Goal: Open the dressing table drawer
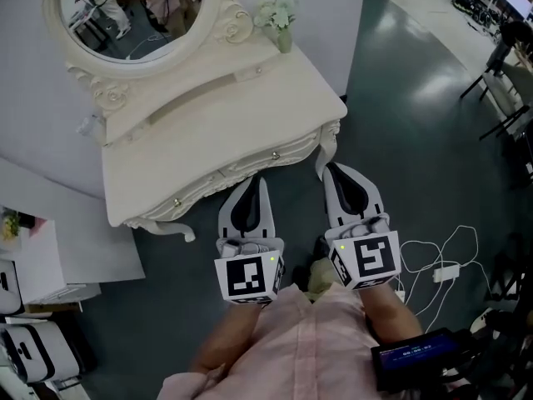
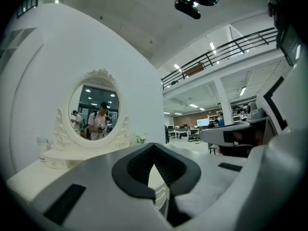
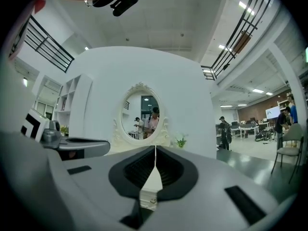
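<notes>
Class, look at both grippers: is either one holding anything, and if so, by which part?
Nothing is held. The left gripper and the right gripper both have their jaws together and empty; neither grips the drawer.

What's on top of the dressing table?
An oval mirror on an ornate stand, a small flower vase, and an unclear small item at the left end. The closed drawer hides its contents.

A large open-plan office or lab hall: railed mezzanine (image 2: 226, 44), rows of desks (image 2: 185, 133), grey floor (image 1: 416, 140), and a dressing table (image 1: 225, 115) against a white partition (image 3: 192, 90).
</notes>
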Demonstrator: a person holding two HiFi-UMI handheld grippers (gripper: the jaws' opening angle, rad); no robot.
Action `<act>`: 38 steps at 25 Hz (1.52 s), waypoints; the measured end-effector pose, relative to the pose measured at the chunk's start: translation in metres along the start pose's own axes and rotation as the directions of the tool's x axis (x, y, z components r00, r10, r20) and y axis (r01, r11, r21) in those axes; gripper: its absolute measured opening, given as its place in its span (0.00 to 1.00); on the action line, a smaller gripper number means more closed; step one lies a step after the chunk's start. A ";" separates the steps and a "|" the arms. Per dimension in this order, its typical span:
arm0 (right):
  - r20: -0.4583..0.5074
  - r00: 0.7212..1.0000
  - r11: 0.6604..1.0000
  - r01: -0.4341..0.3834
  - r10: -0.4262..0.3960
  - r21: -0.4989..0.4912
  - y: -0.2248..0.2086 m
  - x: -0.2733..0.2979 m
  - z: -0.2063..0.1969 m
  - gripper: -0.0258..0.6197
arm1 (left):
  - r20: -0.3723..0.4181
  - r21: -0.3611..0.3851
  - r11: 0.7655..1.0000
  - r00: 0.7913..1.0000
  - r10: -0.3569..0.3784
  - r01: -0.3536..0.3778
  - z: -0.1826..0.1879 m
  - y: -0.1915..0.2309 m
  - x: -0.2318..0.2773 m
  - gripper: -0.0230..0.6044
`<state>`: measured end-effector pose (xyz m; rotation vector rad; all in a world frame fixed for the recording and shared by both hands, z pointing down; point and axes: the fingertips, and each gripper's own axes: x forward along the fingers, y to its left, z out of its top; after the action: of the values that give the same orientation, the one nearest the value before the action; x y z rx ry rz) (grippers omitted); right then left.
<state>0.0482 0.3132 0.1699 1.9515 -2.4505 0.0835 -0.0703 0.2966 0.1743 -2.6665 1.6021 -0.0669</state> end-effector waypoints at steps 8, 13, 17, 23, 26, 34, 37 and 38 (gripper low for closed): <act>-0.044 0.999 1.000 -0.020 0.021 0.017 -0.029 0.038 -0.020 0.07 | -0.053 0.001 1.000 0.999 0.013 -0.013 -0.019 -0.001 0.045 0.07; -0.047 0.998 0.999 -0.048 0.049 0.022 -0.050 0.074 -0.022 0.07 | -0.083 0.017 0.999 0.996 0.038 -0.037 -0.024 0.003 0.083 0.07; -0.037 0.997 0.997 -0.069 0.070 0.047 -0.069 0.107 -0.020 0.07 | -0.097 0.043 0.998 0.994 0.055 -0.051 -0.023 0.005 0.119 0.07; -0.023 0.992 0.991 -0.120 0.122 0.051 -0.091 0.150 -0.012 0.07 | -0.096 0.064 0.994 0.991 0.089 -0.083 -0.017 0.011 0.165 0.07; -0.010 0.989 0.988 -0.146 0.147 0.043 -0.100 0.168 -0.007 0.07 | -0.083 0.073 0.992 0.991 0.109 -0.103 -0.011 0.014 0.184 0.07; 0.006 0.981 0.980 -0.195 0.195 0.047 -0.116 0.207 -0.001 0.07 | -0.067 0.081 0.983 0.984 0.168 -0.162 -0.006 0.024 0.214 0.07; -0.003 0.976 0.975 -0.218 0.218 0.045 -0.111 0.216 -0.001 0.07 | -0.071 0.079 0.977 0.976 0.206 -0.200 -0.005 0.037 0.212 0.07; -0.006 0.974 0.974 -0.224 0.225 0.044 -0.110 0.219 0.000 0.07 | -0.072 0.077 0.974 0.973 0.218 -0.213 -0.004 0.042 0.211 0.07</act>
<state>0.1059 0.0751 0.1830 1.6744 -2.6735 0.1481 -0.0081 0.0905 0.1812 -2.4513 1.8663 -0.2219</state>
